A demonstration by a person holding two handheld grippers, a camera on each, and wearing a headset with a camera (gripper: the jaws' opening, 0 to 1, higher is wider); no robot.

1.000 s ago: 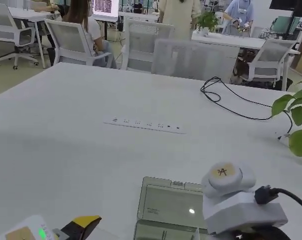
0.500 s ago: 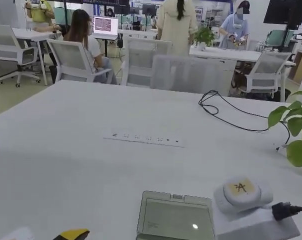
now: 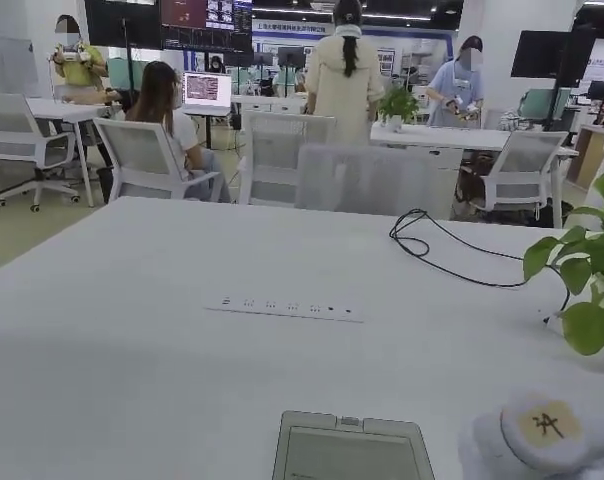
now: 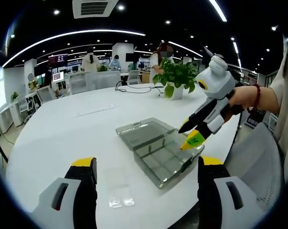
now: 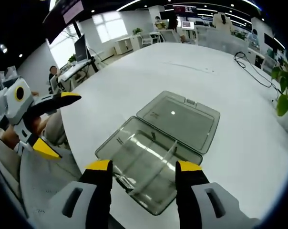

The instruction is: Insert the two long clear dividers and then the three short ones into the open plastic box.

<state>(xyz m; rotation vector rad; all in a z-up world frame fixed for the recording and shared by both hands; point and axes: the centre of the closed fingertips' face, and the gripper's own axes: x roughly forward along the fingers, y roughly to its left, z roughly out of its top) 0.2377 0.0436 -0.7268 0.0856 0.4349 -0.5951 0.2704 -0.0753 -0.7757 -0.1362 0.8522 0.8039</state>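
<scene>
- Left tool (image 4: 147, 162): jaws spread wide, nothing between them. It is held low at the near edge of the bench (image 3: 132, 330) and points toward the box.
- Right tool (image 5: 144, 167): jaws also wide apart and empty. In the left gripper view its tips hang just above the tray; I cannot tell whether they touch it.
- The open plastic box (image 5: 113, 139) sits near the bench edge, with its lid (image 5: 180, 117) folded out flat on the bench on the far side.
- One clear divider (image 5: 165, 160) appears to stand upright inside the tray. The glare is too strong to count any more.
- Loose clear pieces (image 4: 119, 194) lie flat on the bench just beside the tray, in front of the left tool.
- Well beyond the box are a power strip (image 3: 285, 308), a black cable (image 3: 452, 250) and a potted plant (image 4: 175, 78).
</scene>
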